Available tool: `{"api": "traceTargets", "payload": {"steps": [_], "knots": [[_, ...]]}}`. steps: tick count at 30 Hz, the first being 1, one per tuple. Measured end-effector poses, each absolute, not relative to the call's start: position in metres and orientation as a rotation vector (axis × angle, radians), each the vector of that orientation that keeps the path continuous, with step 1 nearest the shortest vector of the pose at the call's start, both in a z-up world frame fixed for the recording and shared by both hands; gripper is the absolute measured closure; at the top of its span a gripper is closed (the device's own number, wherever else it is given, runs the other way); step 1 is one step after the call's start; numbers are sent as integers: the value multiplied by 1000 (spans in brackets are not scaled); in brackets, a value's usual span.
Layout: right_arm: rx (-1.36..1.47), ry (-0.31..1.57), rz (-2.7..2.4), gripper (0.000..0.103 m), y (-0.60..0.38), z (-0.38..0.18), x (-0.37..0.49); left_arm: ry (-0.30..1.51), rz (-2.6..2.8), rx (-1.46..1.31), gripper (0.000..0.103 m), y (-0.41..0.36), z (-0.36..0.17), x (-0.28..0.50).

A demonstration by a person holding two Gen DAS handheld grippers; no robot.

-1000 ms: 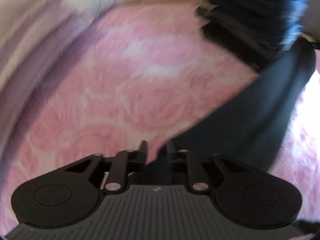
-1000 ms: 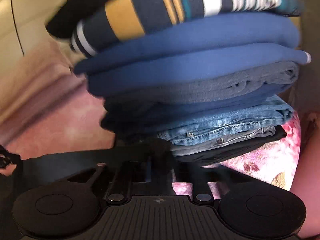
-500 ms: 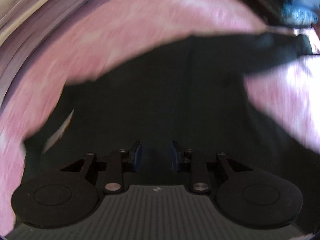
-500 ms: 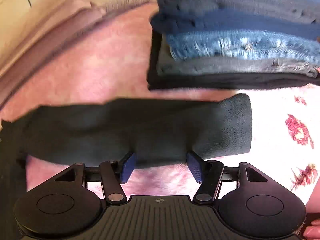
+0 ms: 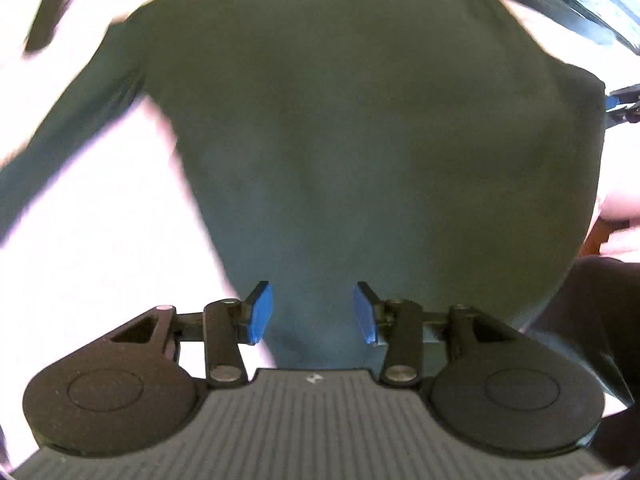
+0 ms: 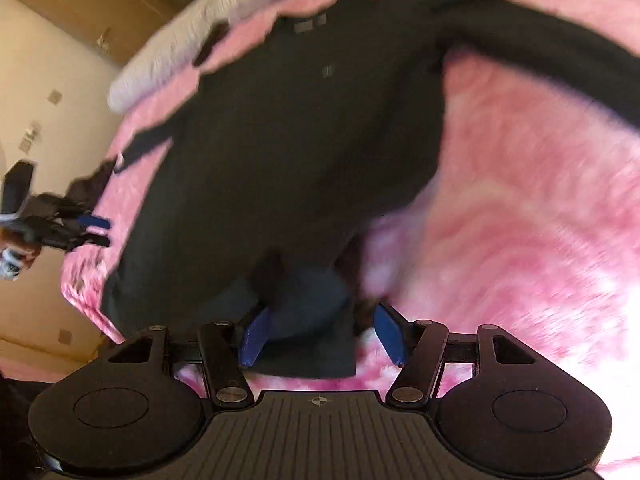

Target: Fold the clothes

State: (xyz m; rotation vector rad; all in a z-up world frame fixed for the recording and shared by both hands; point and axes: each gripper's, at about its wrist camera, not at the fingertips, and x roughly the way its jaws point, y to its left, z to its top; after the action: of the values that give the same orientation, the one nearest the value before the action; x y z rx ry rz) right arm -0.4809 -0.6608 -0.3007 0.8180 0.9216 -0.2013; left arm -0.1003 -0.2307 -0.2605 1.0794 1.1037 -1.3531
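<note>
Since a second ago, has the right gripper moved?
Yes. The right gripper has pulled back from the folded pile, out of its view now, over the dark top on the pink blanket.

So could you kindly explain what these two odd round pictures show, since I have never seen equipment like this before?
Each picture comes from a fisheye camera mounted on a tool a person carries, one per hand, looking forward along its two blue-padded fingers. The left hand-held gripper and the right hand-held gripper both stand open, so neither grips anything. Spread out on a pink blanket lies a dark long-sleeved top, its sleeves stretched outward. In the right camera's view, the other tool appears at the left edge. The images are blurred, so finer detail is uncertain.
</note>
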Motion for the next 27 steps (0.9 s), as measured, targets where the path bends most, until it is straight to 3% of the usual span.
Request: {"api": "traceTargets", "payload": {"steps": [2,4,9,11,12,13,19,22,27], "knots": [[813,961,-221,44,-653,-302,-475,1164,-1341,1018,63,-206,-265,-80],[809,1001,-242,92,-646,-304,-470,1223,-1344,951,62,-188,-273,-65],[795,1099,-292,97,-628,-307,-456,1310,-1409,873,62,-160,-301,-53],[788,1135,-333,98,-620,-303,-457,1327,-1455,885,68,-160,-309,-56],[784,1151,-366,98,-616,-297,-461,1320,-1487,904,90,-160,-311,-59],[779,1167,-399,98,-612,-291,-465,1311,-1514,915,102,-161,-310,-60],[747,1258,-596,99,-588,-256,-492,1301,-1629,875,103,-146,-270,-55],[729,1301,-696,99,-576,-238,-505,1339,-1622,882,103,-143,-276,-55],[824,1298,-763,98,-577,-278,-516,1394,-1509,955,95,-142,-294,-65]]}}
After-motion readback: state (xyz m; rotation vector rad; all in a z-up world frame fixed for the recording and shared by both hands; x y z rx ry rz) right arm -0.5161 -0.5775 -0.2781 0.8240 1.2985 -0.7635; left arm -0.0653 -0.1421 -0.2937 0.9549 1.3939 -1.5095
